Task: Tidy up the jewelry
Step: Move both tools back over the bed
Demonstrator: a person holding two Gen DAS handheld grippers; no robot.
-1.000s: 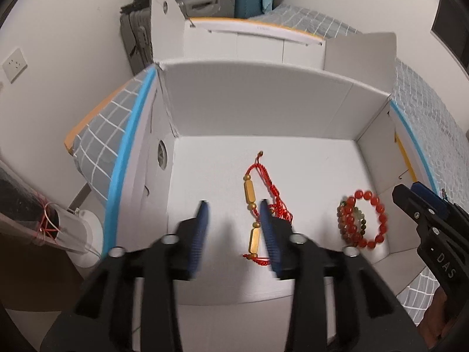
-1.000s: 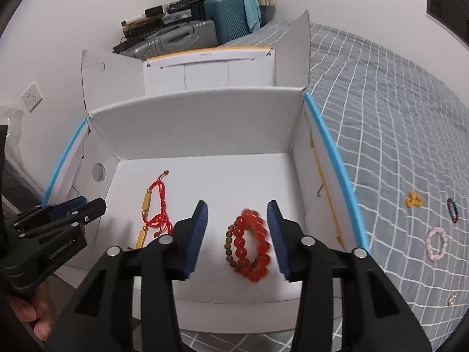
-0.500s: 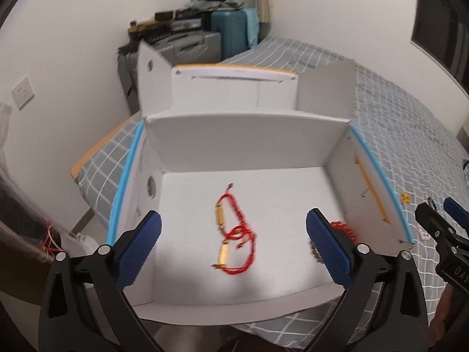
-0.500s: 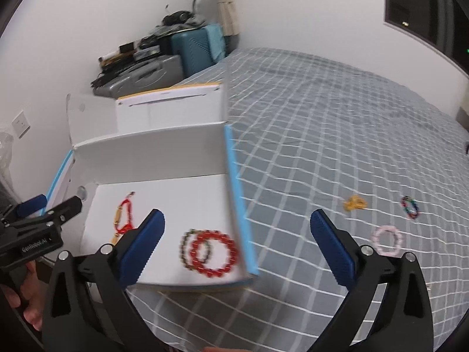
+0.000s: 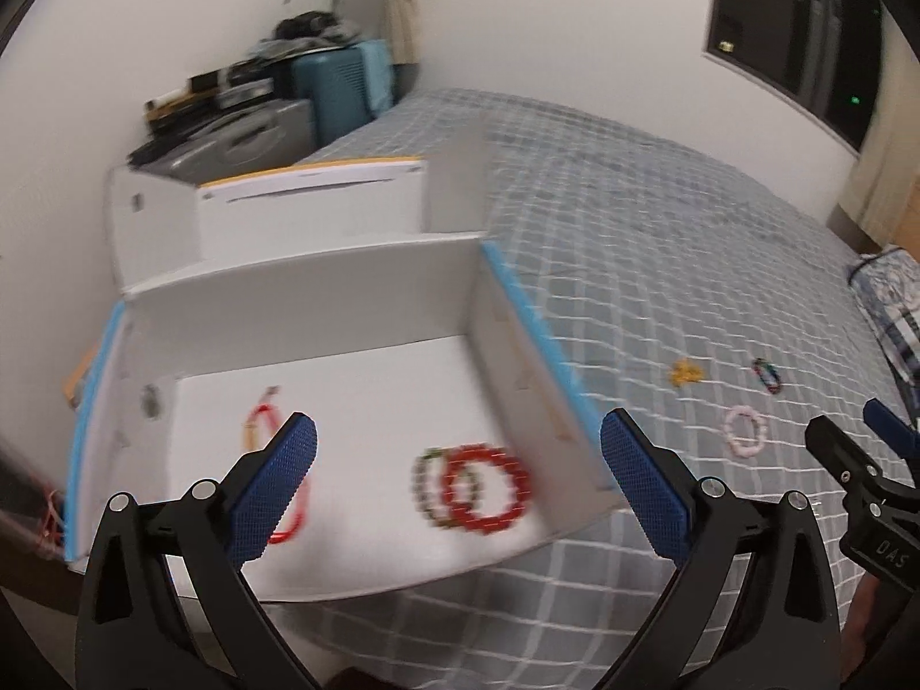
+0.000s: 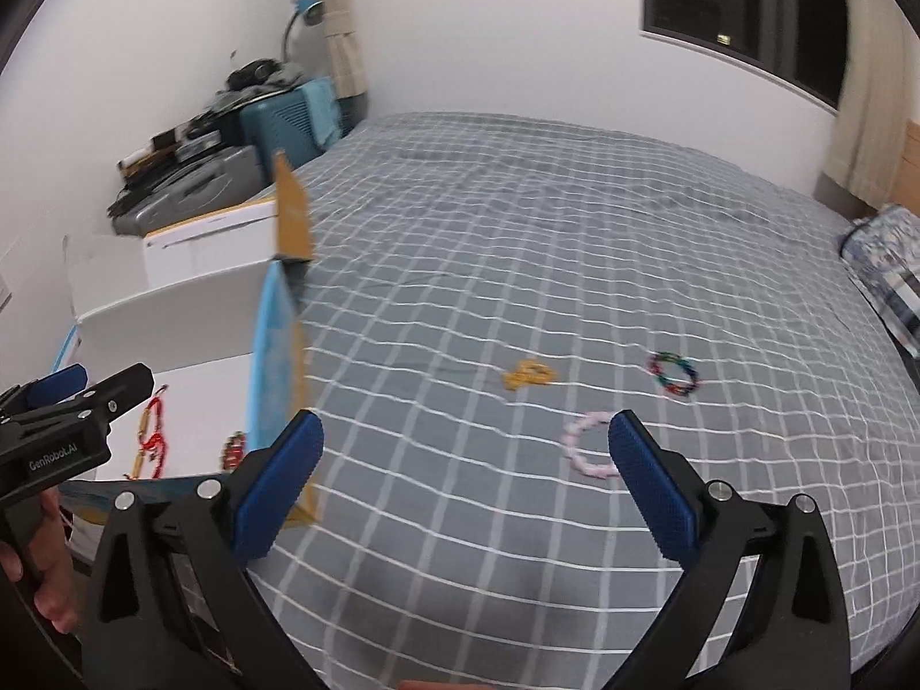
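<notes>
Grey checked bedspread point(image 6: 517, 264), white walls point(image 6: 471, 29).

Grey checked bedspread point(image 6: 517, 264), blue suitcase point(image 5: 339, 86) (clutter piled on top), blue desk lamp point(image 6: 305, 6), dark window point(image 6: 742, 0)

Even indoor light, soft shadows, motion blur throughout, fisheye bending with dark corners
</notes>
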